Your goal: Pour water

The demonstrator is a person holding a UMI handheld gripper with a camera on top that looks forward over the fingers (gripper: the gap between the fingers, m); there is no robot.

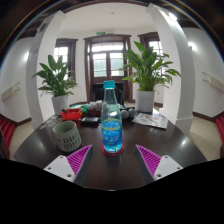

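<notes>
A clear plastic water bottle (111,118) with a blue cap and blue label stands upright on a small red coaster on the dark round table (110,165). It is just ahead of my gripper (113,160), centred on the gap between the fingers. Both fingers (73,160) are spread wide, pink pads facing inward, with nothing between them. A white patterned cup (67,134) stands on the table to the left of the bottle, beyond the left finger.
Papers lie at the table's right side (153,120) and a red object (72,114) sits behind the cup. Two large potted plants (148,72) (55,80) flank a wooden door beyond the table. Red chairs stand at both sides.
</notes>
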